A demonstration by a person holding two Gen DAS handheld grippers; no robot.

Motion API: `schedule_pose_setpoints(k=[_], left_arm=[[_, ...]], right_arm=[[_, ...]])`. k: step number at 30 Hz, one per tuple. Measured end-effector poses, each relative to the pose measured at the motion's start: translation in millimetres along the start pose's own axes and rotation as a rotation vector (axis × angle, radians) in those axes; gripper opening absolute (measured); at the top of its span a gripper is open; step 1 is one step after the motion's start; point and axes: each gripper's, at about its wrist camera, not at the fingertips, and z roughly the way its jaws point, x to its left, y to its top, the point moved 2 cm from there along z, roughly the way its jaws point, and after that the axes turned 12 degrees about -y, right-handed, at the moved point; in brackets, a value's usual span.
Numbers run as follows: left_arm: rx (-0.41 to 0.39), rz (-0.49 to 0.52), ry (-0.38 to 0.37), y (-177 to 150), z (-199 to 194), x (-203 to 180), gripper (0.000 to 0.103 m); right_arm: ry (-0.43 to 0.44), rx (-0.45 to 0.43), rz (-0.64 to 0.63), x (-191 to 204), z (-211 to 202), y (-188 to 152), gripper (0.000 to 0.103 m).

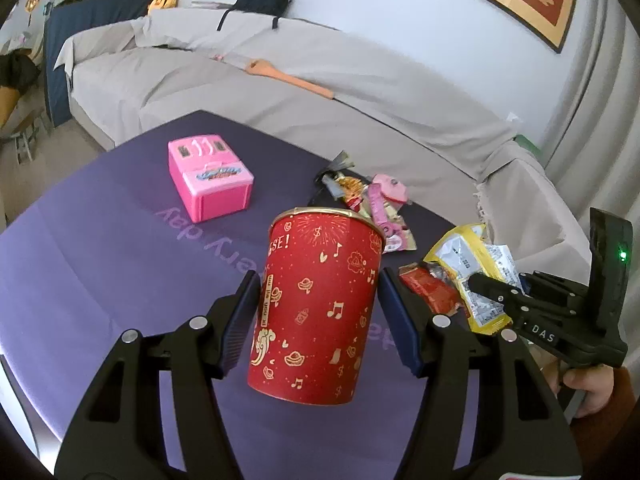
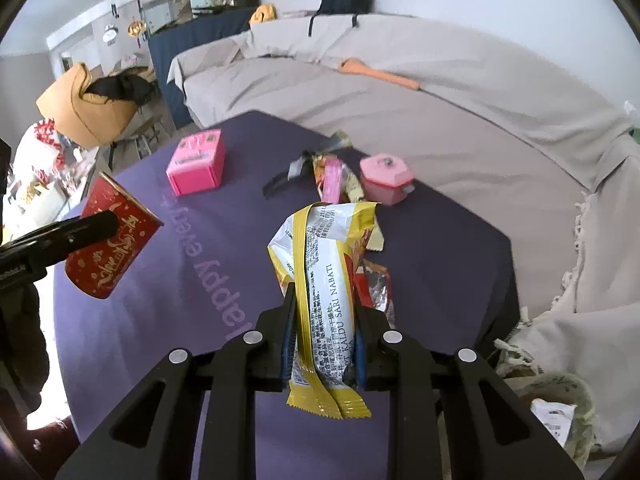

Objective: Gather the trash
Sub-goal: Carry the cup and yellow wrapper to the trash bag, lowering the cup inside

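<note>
My left gripper [image 1: 318, 280] is shut on a red paper cup [image 1: 316, 308] with gold print and holds it tilted above the purple table [image 1: 100, 272]. The cup also shows in the right wrist view [image 2: 110, 240]. My right gripper [image 2: 323, 292] is shut on a yellow and white snack wrapper [image 2: 324, 280], lifted over the table; it shows in the left wrist view [image 1: 476, 276] too. A red wrapper [image 1: 430, 290] lies under it. More wrappers [image 1: 360, 196] lie in a pile at the table's far side.
A pink toy box [image 1: 208, 180] stands on the table's far left. A small pink pot [image 2: 386, 178] sits by the wrapper pile. A sofa under a grey cover [image 1: 280, 92] runs behind the table. A woven basket [image 2: 560, 420] sits low at the right.
</note>
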Motion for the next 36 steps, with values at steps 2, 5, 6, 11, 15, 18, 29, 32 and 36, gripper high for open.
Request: schedule_pose_setpoints(k=[2, 5, 6, 11, 15, 18, 29, 32, 36], left_arm=[[-0.014, 0.014, 0.004, 4, -6, -7, 0.057], [-0.033, 0.026, 0.008, 11, -15, -16, 0.057], [-0.036, 0.028, 0.009, 13, -17, -18, 0.057], [-0.044, 0.046, 0.012, 18, -27, -32, 0.057], [-0.046, 0.058, 0.009, 20, -30, -42, 0.057], [-0.044, 0.068, 0.003, 22, -28, -52, 0.057], [-0.017, 0.197, -0.051, 17, -13, -125, 0.057], [-0.002, 0.238, -0.073, 13, -6, -148, 0.057], [0.026, 0.28, -0.11, 6, 7, -175, 0.057]], right_arm=[[-0.002, -0.022, 0.004, -3, -12, 2, 0.023], [-0.003, -0.052, 0.008, -7, -28, 2, 0.023], [-0.004, -0.06, 0.008, -7, -33, 2, 0.023], [-0.01, -0.096, 0.036, -21, -55, -1, 0.023], [-0.017, -0.123, 0.065, -34, -72, -3, 0.023], [-0.028, -0.151, 0.078, -44, -89, -7, 0.023], [-0.079, -0.228, 0.154, -95, -137, -32, 0.023], [-0.095, -0.238, 0.186, -114, -147, -43, 0.023], [-0.124, -0.248, 0.236, -145, -161, -65, 0.023]])
